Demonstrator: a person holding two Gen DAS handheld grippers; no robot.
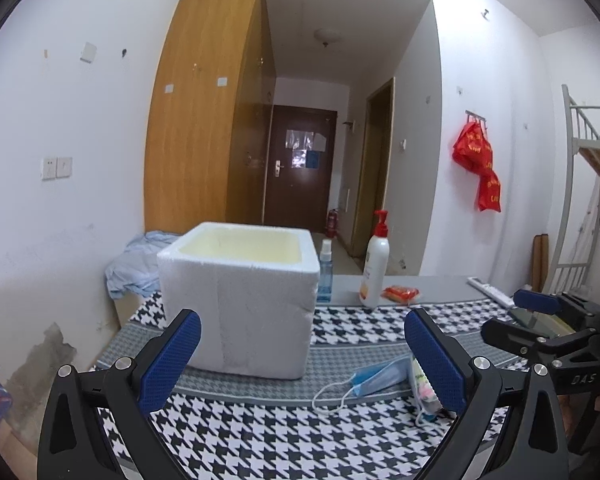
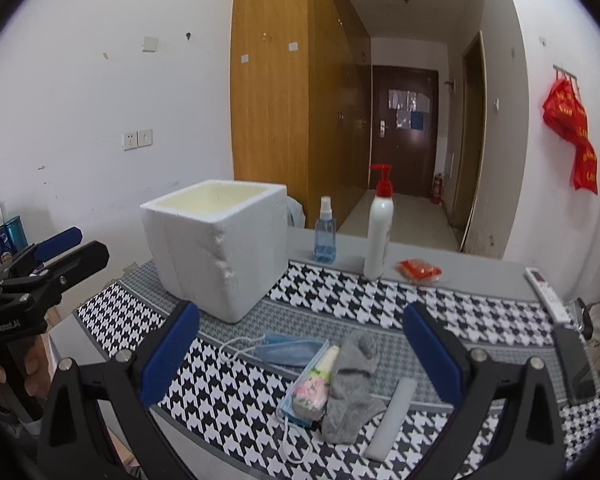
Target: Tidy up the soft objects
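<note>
Sock (image 2: 352, 384), grey, lies on your houndstooth bench (image 2: 480, 304) touching a tissue pack (image 2: 314, 384) atop blue masks (image 2: 290, 350); only your right view shows it. Foam box (image 2: 216, 248) stands behind. Left claw (image 1: 302, 356), marked "GenRobot.AI", and right claw (image 2: 302, 352), marked "DAS", both gape, holding nothing.

A white foam box (image 2: 216, 248) stands upright and open on the houndstooth cloth. In front of it lies a blue face mask (image 2: 290, 350), flat. Beside it lie a floral tissue pack (image 2: 314, 384) on a second mask and a grey sock (image 2: 350, 384), touching.
</note>
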